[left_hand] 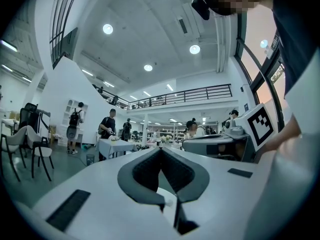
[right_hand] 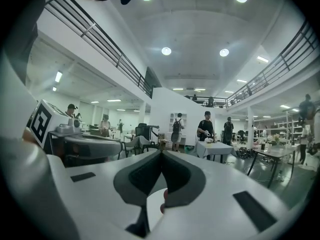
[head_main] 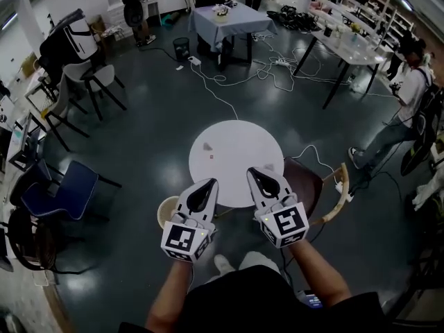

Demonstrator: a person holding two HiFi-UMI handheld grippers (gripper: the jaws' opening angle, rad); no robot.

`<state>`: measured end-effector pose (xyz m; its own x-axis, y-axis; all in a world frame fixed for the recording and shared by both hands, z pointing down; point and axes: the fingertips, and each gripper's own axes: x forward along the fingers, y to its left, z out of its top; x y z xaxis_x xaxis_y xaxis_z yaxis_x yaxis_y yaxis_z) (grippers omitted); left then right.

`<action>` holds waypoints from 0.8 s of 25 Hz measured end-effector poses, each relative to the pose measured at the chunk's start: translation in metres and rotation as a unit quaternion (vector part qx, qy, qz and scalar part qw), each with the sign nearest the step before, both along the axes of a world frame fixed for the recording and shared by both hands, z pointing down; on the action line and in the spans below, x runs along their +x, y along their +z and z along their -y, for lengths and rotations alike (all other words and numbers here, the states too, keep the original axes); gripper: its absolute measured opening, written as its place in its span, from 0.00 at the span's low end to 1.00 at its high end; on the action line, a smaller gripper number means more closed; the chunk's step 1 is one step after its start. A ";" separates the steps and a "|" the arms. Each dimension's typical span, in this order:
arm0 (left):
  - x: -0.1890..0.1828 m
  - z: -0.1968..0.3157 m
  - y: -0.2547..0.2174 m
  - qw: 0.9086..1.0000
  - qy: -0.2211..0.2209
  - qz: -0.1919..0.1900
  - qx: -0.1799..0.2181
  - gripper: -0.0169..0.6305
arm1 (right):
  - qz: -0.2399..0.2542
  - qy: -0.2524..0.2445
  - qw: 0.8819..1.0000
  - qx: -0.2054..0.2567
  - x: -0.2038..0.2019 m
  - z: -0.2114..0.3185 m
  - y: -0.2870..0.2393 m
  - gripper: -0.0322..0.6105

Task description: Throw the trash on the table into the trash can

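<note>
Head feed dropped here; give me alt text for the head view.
Both shut, the left tool and right tool are held side by side over the near edge of a round white table bearing one small red scrap. A pale bin stands on the floor beside the left tool.

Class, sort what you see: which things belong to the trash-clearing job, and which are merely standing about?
Job: red scrap, round white table, trash can, left gripper, right gripper.
Standing about: blue chair, brown chair, floor cables.
</note>
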<state>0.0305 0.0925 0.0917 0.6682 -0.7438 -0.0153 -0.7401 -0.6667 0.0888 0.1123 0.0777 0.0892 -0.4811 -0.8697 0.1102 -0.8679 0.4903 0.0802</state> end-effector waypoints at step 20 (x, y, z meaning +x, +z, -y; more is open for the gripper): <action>0.061 0.052 0.068 0.997 0.001 0.047 -0.059 0.05 | -0.035 0.041 0.991 -0.121 0.102 0.081 0.148 0.08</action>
